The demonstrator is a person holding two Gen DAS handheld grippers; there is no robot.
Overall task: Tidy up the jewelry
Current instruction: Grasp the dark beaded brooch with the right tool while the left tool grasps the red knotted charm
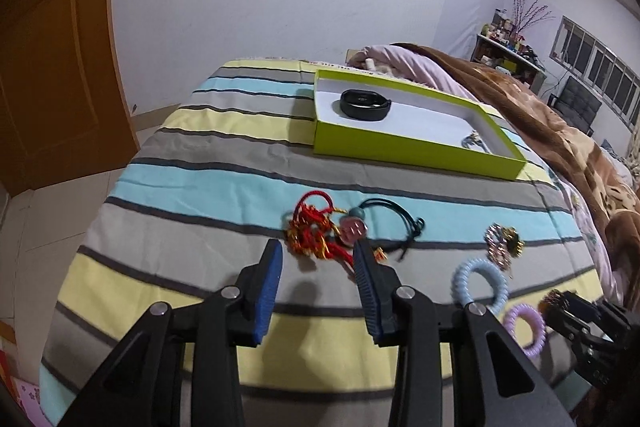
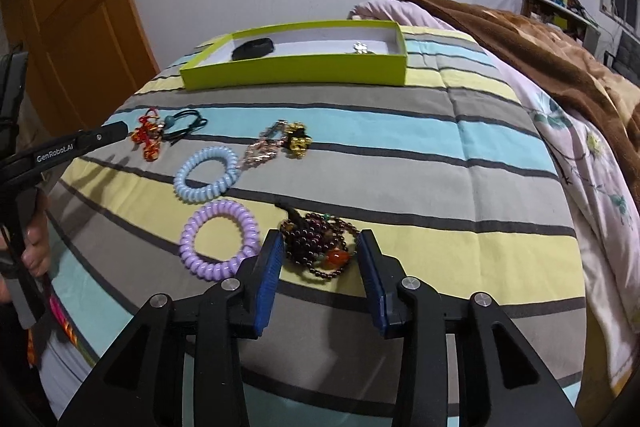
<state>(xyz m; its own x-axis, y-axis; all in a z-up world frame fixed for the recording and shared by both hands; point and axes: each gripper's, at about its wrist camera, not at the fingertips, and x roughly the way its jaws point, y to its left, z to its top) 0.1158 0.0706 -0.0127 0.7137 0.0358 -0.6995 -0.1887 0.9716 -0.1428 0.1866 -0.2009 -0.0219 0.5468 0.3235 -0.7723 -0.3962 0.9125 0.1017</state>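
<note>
A green box (image 1: 412, 147) (image 2: 296, 73) on the striped bed holds a black band (image 1: 365, 103) (image 2: 254, 48) and a small silver piece (image 2: 361, 47). My left gripper (image 1: 316, 253) is open just short of a red-and-gold cord tangle (image 1: 310, 233) (image 2: 147, 139) with a pink bead and dark cord (image 1: 394, 223). My right gripper (image 2: 321, 241) is open around a dark beaded bracelet (image 2: 320, 247). A blue coil tie (image 1: 480, 283) (image 2: 206, 173), a purple coil tie (image 1: 524, 327) (image 2: 218, 245) and a gold-pink trinket (image 1: 502, 243) (image 2: 280, 145) lie between.
A brown blanket (image 1: 540, 107) (image 2: 540, 43) and pink quilt (image 2: 592, 187) cover the bed's right side. A wooden door (image 1: 52, 47) stands at left. The bed's edge drops to a tiled floor (image 1: 40, 227) at left.
</note>
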